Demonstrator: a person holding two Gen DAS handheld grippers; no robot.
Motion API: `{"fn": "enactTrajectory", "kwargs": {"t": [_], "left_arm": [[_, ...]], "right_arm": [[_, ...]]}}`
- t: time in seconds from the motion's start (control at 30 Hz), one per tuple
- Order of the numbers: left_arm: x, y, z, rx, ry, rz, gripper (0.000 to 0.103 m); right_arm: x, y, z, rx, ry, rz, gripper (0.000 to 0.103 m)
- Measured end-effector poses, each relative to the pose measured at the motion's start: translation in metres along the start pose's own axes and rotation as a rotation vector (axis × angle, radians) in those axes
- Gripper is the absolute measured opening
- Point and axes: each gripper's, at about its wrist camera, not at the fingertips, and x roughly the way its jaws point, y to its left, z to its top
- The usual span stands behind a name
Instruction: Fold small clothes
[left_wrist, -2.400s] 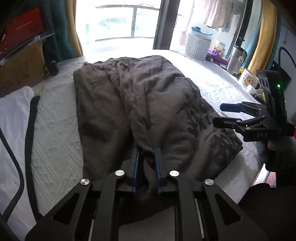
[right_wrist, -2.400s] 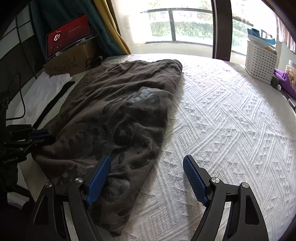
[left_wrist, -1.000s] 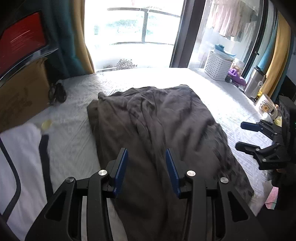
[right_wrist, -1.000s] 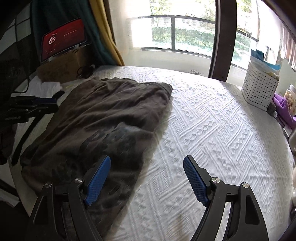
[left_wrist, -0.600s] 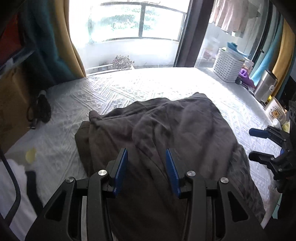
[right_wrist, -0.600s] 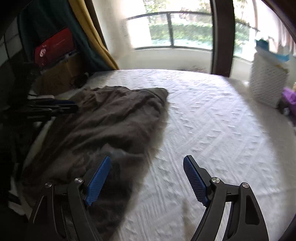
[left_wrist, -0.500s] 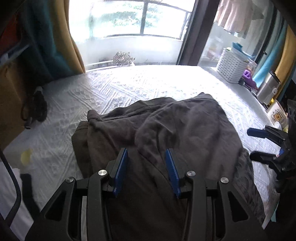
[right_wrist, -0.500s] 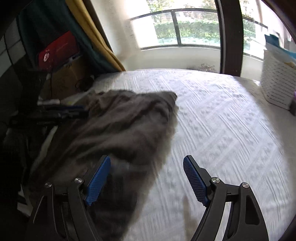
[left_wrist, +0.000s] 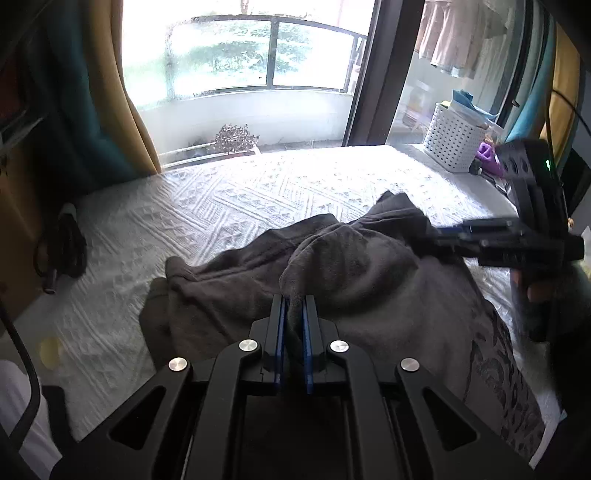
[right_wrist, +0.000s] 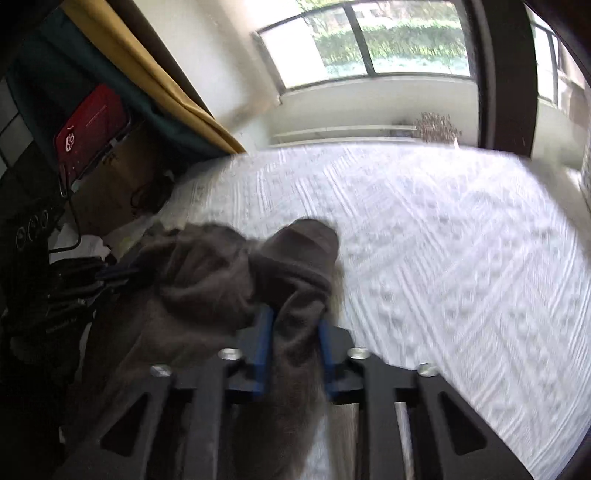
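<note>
A dark grey-brown garment (left_wrist: 369, 280) with a dark print lies bunched on the white quilted bed (left_wrist: 258, 195). My left gripper (left_wrist: 293, 310) is shut on a raised fold of it near its middle. My right gripper (right_wrist: 293, 325) is shut on another bunch of the same garment (right_wrist: 229, 280). In the left wrist view the right gripper (left_wrist: 439, 240) reaches in from the right and pinches the garment's far right part. In the right wrist view the left gripper (right_wrist: 122, 273) shows at the left, partly hidden by cloth.
A white perforated basket (left_wrist: 454, 144) and purple items stand at the bed's far right. A black cable bundle (left_wrist: 62, 247) lies at the left edge. White cloth (left_wrist: 18, 413) lies near left. A cardboard box and red screen (right_wrist: 92, 125) stand left. The window is behind.
Both grippers were open above the garment; now both have shut on folds of it. The garment's far edge has lifted and bunched toward me.
</note>
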Motion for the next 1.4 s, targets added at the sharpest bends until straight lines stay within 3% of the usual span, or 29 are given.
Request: {"fn": "enactTrajectory", "kwargs": {"t": [0.23, 0.43, 0.53, 0.57, 0.6, 0.63, 0.67, 0.7, 0.77, 0.93, 1.0, 1.3, 1.4], "left_arm": [[0.006, 0.013, 0.002, -0.044, 0.013, 0.032, 0.007], [-0.011, 0.02, 0.003, -0.104, -0.018, 0.031, 0.011], [-0.022, 0.023, 0.002, -0.129, -0.048, 0.081, 0.012], [-0.029, 0.026, -0.001, -0.155, -0.064, 0.064, 0.022], [-0.034, 0.028, -0.004, -0.177, -0.075, 0.051, 0.043], [-0.04, 0.03, -0.008, -0.2, -0.089, 0.04, 0.054], [-0.046, 0.033, -0.013, -0.221, -0.102, 0.037, 0.065], [-0.049, 0.035, -0.017, -0.235, -0.106, 0.037, 0.065], [-0.053, 0.039, -0.027, -0.261, -0.094, 0.038, 0.065], [-0.055, 0.046, -0.052, -0.331, -0.084, -0.014, 0.066], [-0.055, 0.045, -0.058, -0.345, -0.08, -0.046, 0.077], [-0.045, 0.015, -0.071, -0.31, -0.03, -0.163, 0.08], [-0.04, 0.004, -0.066, -0.269, -0.019, -0.173, 0.101]], "right_arm": [[0.015, 0.005, 0.016, -0.035, 0.004, -0.032, 0.019], [0.01, 0.005, 0.013, -0.024, 0.004, -0.079, 0.02], [0.005, 0.009, 0.012, -0.038, 0.005, -0.114, 0.02], [0.002, 0.011, 0.011, -0.041, -0.003, -0.113, 0.021], [-0.001, 0.012, 0.01, -0.044, -0.009, -0.115, 0.021], [-0.003, 0.013, 0.008, -0.049, -0.013, -0.119, 0.022], [-0.005, 0.014, 0.007, -0.053, -0.017, -0.126, 0.033], [-0.007, 0.015, 0.005, -0.053, -0.022, -0.13, 0.06], [-0.013, 0.014, 0.0, -0.037, -0.038, -0.127, 0.091], [-0.02, 0.015, -0.012, -0.02, -0.05, -0.117, 0.091], [-0.02, 0.015, -0.016, -0.01, -0.046, -0.116, 0.091], [-0.031, 0.029, -0.047, -0.036, -0.045, -0.1, 0.091], [-0.031, 0.033, -0.06, -0.062, -0.034, -0.098, 0.091]]}}
